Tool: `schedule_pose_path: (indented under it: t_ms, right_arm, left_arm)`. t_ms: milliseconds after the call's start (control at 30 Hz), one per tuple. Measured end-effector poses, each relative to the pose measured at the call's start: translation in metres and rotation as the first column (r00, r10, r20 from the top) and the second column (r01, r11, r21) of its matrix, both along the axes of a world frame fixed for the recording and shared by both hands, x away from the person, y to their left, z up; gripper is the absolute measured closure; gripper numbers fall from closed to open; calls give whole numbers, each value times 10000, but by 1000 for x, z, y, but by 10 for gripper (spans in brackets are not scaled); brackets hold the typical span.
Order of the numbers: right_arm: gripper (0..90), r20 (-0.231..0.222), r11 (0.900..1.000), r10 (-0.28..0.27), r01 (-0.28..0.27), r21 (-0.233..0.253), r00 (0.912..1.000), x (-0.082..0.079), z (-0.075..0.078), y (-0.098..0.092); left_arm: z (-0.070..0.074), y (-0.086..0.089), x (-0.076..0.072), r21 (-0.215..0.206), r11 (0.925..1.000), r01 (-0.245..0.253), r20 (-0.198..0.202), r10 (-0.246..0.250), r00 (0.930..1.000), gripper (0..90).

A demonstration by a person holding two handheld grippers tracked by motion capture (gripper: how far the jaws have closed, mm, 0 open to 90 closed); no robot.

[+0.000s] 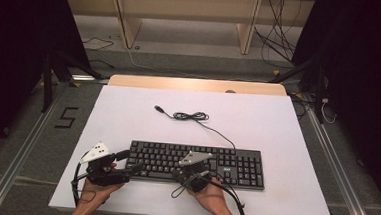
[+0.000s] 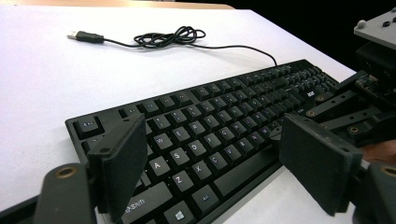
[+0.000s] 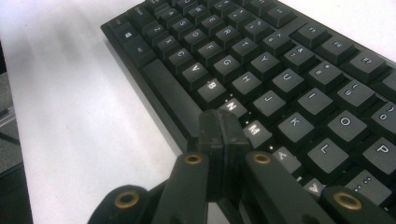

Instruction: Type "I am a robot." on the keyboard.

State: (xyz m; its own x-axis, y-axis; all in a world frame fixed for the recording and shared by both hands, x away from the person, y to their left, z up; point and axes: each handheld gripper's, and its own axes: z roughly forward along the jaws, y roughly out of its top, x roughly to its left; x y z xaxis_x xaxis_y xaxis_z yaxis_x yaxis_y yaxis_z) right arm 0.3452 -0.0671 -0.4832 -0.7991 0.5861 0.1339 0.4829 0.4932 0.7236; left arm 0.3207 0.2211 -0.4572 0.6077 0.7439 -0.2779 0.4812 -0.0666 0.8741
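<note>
Black keyboard (image 1: 197, 163) on white desk (image 1: 127, 118). Left gripper (image 2: 215, 168) spread wide over keyboard's left end. Right gripper (image 3: 223, 135) pressed together, tips above spacebar edge near N key.

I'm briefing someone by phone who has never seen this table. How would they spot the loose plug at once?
Start at the white table top and find the black full-size keyboard near its front edge. A thin black cable leaves its back edge and bunches into a small tangle. Just left of the tangle lies the black USB plug, alone on bare white.
</note>
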Motion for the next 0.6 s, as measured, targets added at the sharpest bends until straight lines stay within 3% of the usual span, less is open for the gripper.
schedule_pose_path:
  t_ms: [233, 600]
  right_arm:
    - [900, -111, 9998, -108, 110, 138, 9999, 0, 1, -1]
    - [649, -291, 9903, -312, 348, 1345, 9991, 1, 14, -19]
  left_arm:
    - [0, 0, 0, 33, 10000, -22, -11, 22, 10000, 231]
    - [-5, 0, 9, 248, 9988, -418, -315, 426, 9986, 271]
